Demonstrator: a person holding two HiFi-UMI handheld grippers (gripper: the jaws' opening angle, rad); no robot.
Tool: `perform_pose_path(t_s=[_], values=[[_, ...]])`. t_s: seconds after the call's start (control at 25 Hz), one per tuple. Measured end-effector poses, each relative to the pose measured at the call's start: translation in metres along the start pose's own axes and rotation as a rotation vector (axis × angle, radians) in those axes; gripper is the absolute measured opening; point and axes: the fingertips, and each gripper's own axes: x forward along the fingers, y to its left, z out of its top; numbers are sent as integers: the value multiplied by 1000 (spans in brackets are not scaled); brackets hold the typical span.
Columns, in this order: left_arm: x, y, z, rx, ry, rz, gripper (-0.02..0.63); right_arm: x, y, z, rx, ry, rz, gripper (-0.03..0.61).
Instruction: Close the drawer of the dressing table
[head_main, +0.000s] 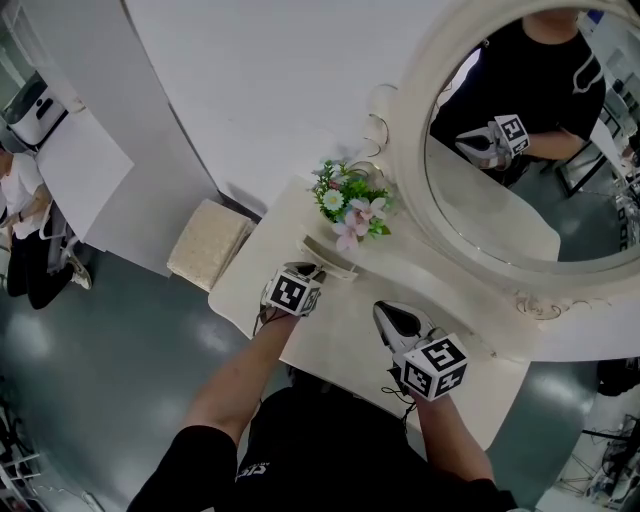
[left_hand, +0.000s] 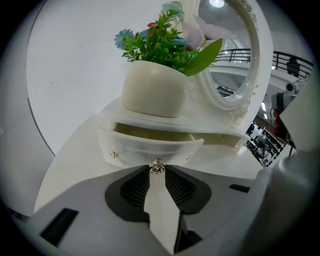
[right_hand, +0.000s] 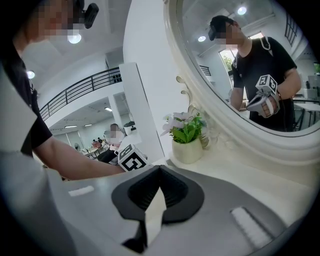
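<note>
At the front of the dressing table (left_hand: 75, 155), the drawer (left_hand: 150, 145) stands pulled out under the raised shelf, its curved front facing the L gripper (left_hand: 157, 173). L gripper's jaws are nipped on the small metal knob (left_hand: 157, 167) at the middle of that front, pads touching it on both sides. R gripper (right_hand: 159, 169) hangs over the table off to the side, jaws pressed together w/ nothing in them; prob. not needed for this step.

To do it well, imo: push straight along the drawer's own line, level, no twist, so the box doesn't rack & jam in its slot. Ease off near the end so the front seats flush w/o a bang that could rock the pot. Let go of the knob only once it's home.

Containers: 2. Drawer's inside, as far as it shows, looks bare; the back part is hidden under the shelf. Pot (left_hand: 152, 95) sits right above it & holds fake flowers (left_hand: 160, 42) w/ green leaves.
</note>
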Motion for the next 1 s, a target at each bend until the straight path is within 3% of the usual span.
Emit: perform_pose_path(t_s=[0.44, 1.0], values=[[9, 4, 21, 77, 20, -19, 101, 8, 2, -2, 18, 1, -12, 11], [24, 4, 40, 101, 16, -71, 100, -1, -1, -5, 37, 7, -82, 11]])
